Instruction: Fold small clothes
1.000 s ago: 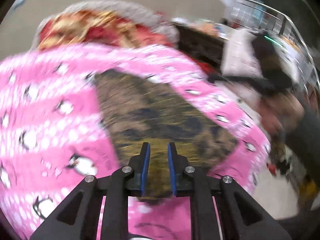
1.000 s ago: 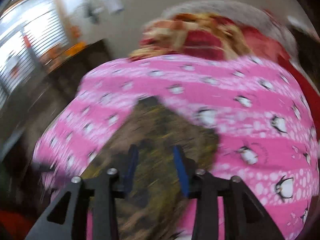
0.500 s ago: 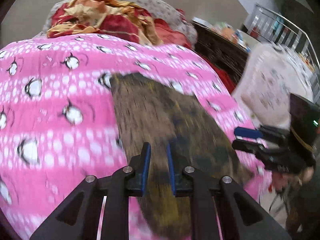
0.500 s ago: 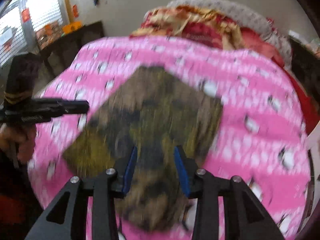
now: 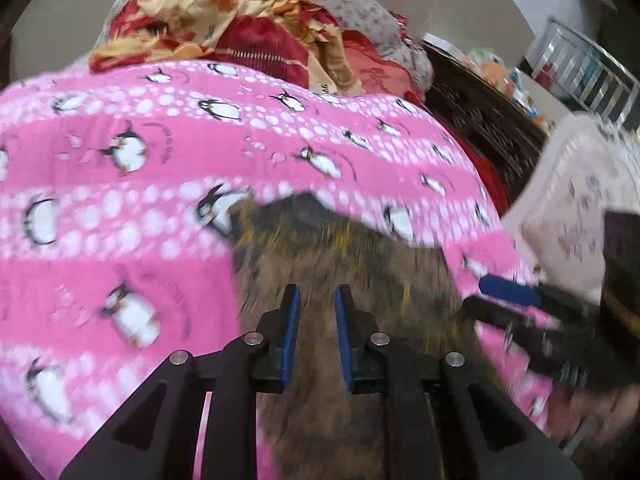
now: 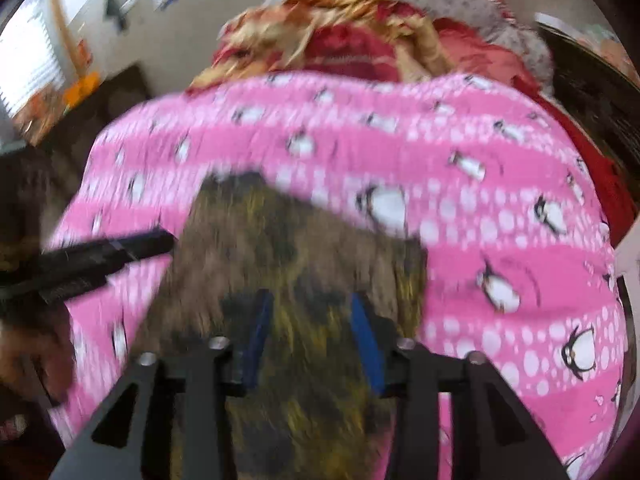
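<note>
A small brown, black and yellow patterned garment (image 5: 340, 264) lies on a pink penguin-print blanket (image 5: 120, 208); it also shows in the right wrist view (image 6: 280, 248), blurred. My left gripper (image 5: 316, 296) hovers over the garment's near part, jaws a little apart and empty. My right gripper (image 6: 310, 304) is over the garment's near edge, jaws wide apart and empty. The right gripper appears at the right of the left wrist view (image 5: 504, 300); the left gripper appears at the left of the right wrist view (image 6: 120, 248).
A heap of red and gold bedding (image 5: 224, 32) and a grey pillow (image 5: 340, 4) lie at the far end of the blanket. Dark wooden furniture (image 5: 480, 120) stands at the right. A pale floral cushion (image 5: 580, 216) is at the right edge.
Both grippers have dropped closer to the garment and the blanket. The right gripper has moved in toward the garment's right side. Both views are motion-blurred.
</note>
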`<move>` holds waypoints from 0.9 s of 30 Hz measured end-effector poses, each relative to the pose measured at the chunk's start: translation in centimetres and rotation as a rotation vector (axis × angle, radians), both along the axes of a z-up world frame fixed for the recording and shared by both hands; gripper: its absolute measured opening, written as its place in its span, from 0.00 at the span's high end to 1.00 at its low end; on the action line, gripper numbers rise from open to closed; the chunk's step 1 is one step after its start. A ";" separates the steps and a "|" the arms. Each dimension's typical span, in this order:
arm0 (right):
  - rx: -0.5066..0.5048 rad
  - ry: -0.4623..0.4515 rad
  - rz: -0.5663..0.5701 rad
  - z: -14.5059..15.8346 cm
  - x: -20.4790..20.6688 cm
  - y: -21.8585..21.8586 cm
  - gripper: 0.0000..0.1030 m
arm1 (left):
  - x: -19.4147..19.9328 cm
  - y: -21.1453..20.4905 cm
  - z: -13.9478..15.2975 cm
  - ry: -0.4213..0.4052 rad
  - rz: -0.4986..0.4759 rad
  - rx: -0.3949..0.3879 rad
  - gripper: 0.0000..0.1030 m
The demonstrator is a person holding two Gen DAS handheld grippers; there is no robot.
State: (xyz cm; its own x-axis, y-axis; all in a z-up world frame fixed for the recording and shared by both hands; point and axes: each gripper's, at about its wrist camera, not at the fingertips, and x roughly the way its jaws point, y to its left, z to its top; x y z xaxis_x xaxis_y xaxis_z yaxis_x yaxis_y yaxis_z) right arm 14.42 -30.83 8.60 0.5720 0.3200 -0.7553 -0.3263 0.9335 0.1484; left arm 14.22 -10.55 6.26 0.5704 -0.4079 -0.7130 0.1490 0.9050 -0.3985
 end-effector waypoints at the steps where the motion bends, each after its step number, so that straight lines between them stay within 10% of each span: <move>1: -0.012 -0.005 -0.066 -0.1 1.0 0.6 0.34 | 0.6 -0.5 -0.2 0.009 0.015 -0.009 1.00; 7: -0.043 0.069 -0.219 -7.2 4.3 1.0 0.32 | 1.9 -2.7 -3.9 -0.038 0.046 0.050 0.99; 15: 0.101 0.051 -0.194 -6.5 3.3 -0.8 0.28 | 1.6 -1.1 -1.5 0.009 -0.020 0.041 0.93; 18: 0.225 0.024 -0.218 -4.4 1.5 -4.3 0.28 | -1.5 1.5 -0.6 -0.020 -0.025 0.042 0.54; 23: 0.289 -0.067 -0.151 -2.1 -3.1 -9.8 0.27 | -4.7 3.7 -4.9 0.116 -0.058 -0.096 0.49; 27: 0.405 0.064 -0.021 -5.4 -4.5 -11.5 0.27 | -7.1 3.0 -6.0 0.108 -0.144 -0.253 0.47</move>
State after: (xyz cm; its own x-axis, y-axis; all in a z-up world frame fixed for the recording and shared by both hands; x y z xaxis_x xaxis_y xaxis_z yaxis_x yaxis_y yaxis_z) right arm 9.90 -42.33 3.18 0.5378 0.5873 -0.6049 -0.2861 0.8020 0.5243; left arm 7.15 -7.54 0.22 0.4205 -0.6515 -0.6315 0.2134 0.7475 -0.6291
